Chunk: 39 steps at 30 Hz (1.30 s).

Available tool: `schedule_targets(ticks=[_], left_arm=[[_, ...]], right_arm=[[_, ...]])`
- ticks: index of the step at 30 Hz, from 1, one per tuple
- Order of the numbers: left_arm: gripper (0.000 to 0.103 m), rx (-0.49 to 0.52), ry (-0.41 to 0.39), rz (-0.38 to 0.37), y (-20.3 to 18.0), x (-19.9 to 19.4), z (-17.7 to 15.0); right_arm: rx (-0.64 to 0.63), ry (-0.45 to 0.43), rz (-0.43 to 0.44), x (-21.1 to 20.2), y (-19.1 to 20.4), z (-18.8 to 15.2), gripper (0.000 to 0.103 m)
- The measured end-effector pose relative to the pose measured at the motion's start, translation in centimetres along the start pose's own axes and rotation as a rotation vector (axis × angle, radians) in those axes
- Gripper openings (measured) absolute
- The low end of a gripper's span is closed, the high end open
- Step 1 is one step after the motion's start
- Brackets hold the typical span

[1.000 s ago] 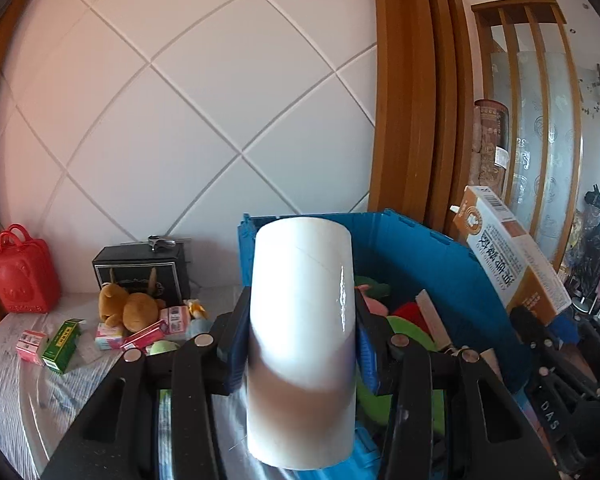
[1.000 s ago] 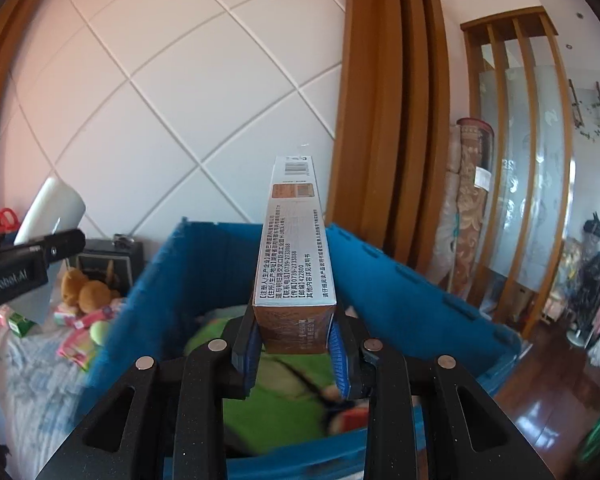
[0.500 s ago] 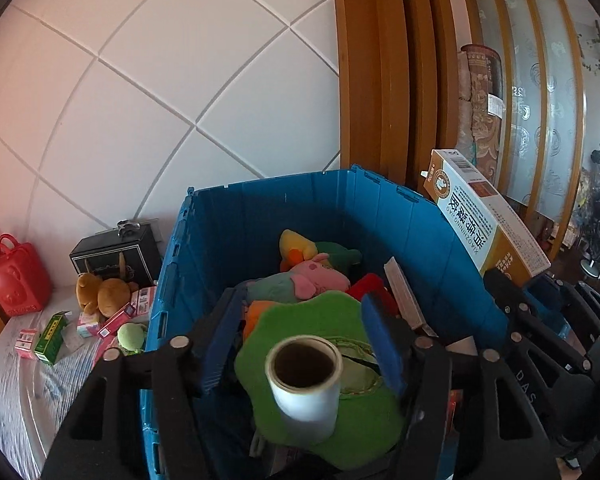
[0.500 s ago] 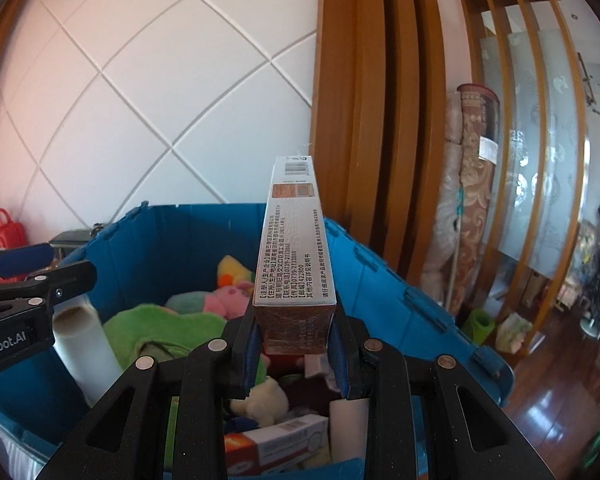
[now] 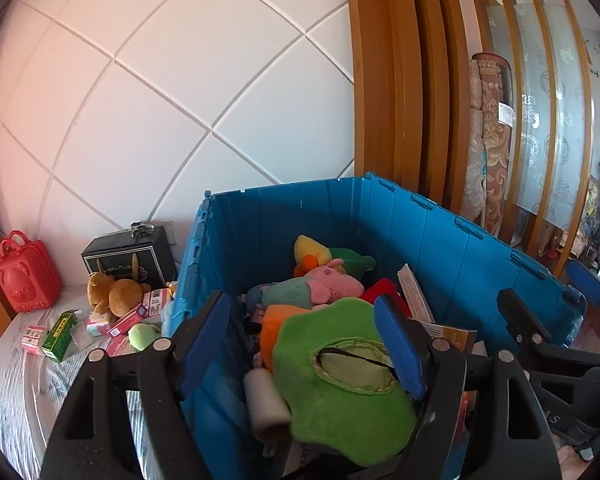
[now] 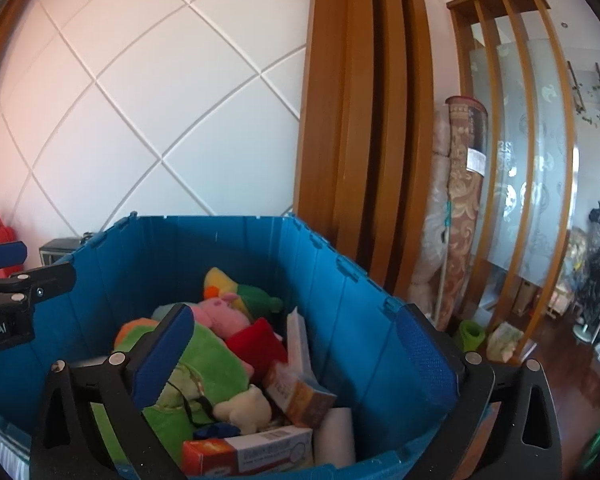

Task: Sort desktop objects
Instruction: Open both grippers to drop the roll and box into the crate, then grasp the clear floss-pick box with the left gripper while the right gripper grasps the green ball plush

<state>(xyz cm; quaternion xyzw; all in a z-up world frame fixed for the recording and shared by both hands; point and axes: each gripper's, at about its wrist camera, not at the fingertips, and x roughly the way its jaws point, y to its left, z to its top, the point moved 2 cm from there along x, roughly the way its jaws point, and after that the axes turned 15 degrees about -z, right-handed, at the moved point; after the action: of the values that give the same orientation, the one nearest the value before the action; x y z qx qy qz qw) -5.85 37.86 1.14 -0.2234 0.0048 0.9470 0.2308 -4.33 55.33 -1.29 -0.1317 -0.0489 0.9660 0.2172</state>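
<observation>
A blue crate (image 5: pixel 440 232) (image 6: pixel 260 248) holds plush toys and boxes. My left gripper (image 5: pixel 300 344) hangs over its near left corner; its jaws are opening with nothing gripped. The white roll (image 5: pixel 266 404) lies below them beside a green plush (image 5: pixel 340 392). My right gripper (image 6: pixel 292 356) is over the crate's near side, its jaws opening wide and empty. The brown and orange box (image 6: pixel 300 394) lies in the crate beneath it. Each gripper shows in the other's view: the right gripper (image 5: pixel 552 300) at the right edge, the left gripper (image 6: pixel 20 268) at the left edge.
Left of the crate, a covered table (image 5: pixel 16 392) carries a red bag (image 5: pixel 22 276), a black box (image 5: pixel 130 256), a brown plush (image 5: pixel 112 292), a green carton (image 5: pixel 60 334) and small pink boxes. Behind the crate stand a wooden pillar (image 6: pixel 360 120) and a rolled carpet (image 6: pixel 464 200).
The left gripper moved over the crate and let go of the white roll, which now lies inside. The right gripper opened and its box dropped into the crate.
</observation>
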Motion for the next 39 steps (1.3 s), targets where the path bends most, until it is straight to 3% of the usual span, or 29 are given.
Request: schedule_targets(ticks=[7,14,25,31,39], left_arm=[[0.08,-0.033,-0.072,0.064,2.8,-3.8,-1.0],[0.08,-0.074,-0.21,0.172,7.5,-8.7,-2.2],[0.08,-0.165,-0.142,0.282,19.4,-12.2,-5.8],[0.08,-0.21,-0.102,0.292,27.8,-14.6,-8.3],[0.08,-0.249,-0.026,0.285,39.6,-16.7,-11.4]], right_arm=[[-0.008,0.003,0.047,-2.1,1.1,-0.6,0.103],[0.003,-0.007,0.135,-4.3,3.6,-0.5,0.103],[-0.028,-0.069,0.252,-9.9,12.8,1.3,0.103],[-0.035,-0.107,0.275,-14.1,20.0,2.5,0.103],[-0.049,-0.048,0.278,-17.4,30.2,1.7,0.103]])
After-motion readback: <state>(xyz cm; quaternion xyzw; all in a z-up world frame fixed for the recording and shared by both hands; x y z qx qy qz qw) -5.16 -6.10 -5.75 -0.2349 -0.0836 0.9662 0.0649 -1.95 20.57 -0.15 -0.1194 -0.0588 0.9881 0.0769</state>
